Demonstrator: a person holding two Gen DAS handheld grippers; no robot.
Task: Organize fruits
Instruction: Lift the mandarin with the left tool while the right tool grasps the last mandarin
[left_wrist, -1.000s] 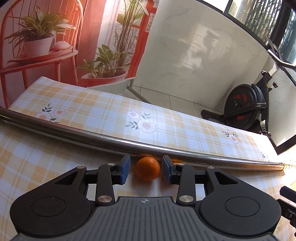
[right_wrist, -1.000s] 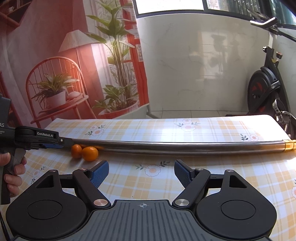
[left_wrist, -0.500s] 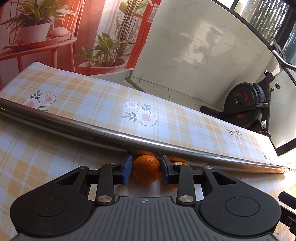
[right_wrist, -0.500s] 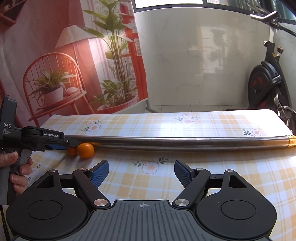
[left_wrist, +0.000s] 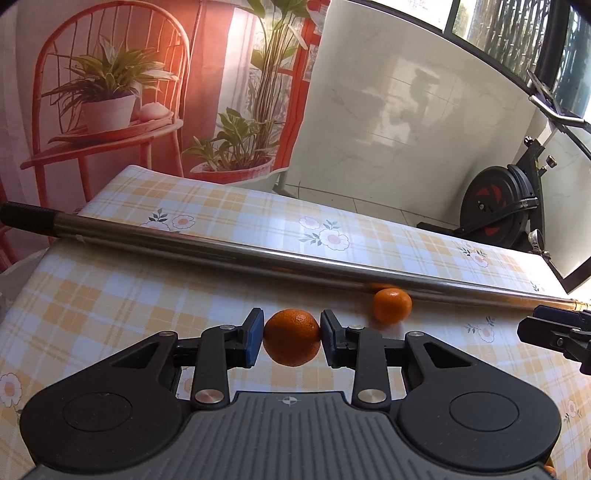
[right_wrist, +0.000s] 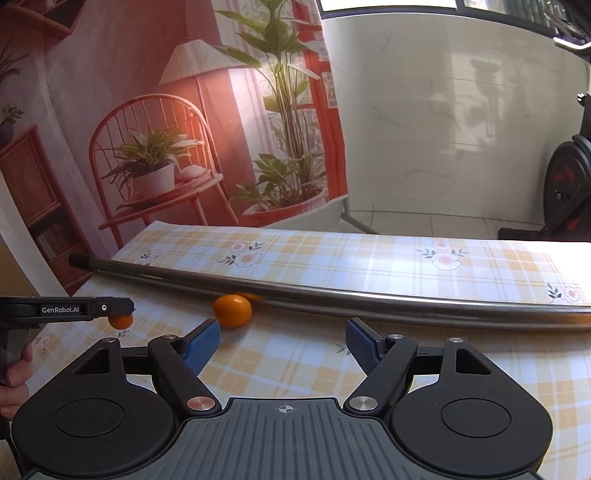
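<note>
A: Left gripper (left_wrist: 291, 338)?
B: Pinching an orange (left_wrist: 291, 342), frame center, both blue pads touching it.
A: Right gripper (right_wrist: 282, 341)?
B: Spread wide, holding nothing.
A: Farther back?
B: Second orange (left_wrist: 391, 305) on the checked tablecloth (left_wrist: 122, 306), just beside the metal pole (left_wrist: 221, 248).

Glossy metal pole (left_wrist: 295, 258), dimpled orange (left_wrist: 291, 341)
</note>
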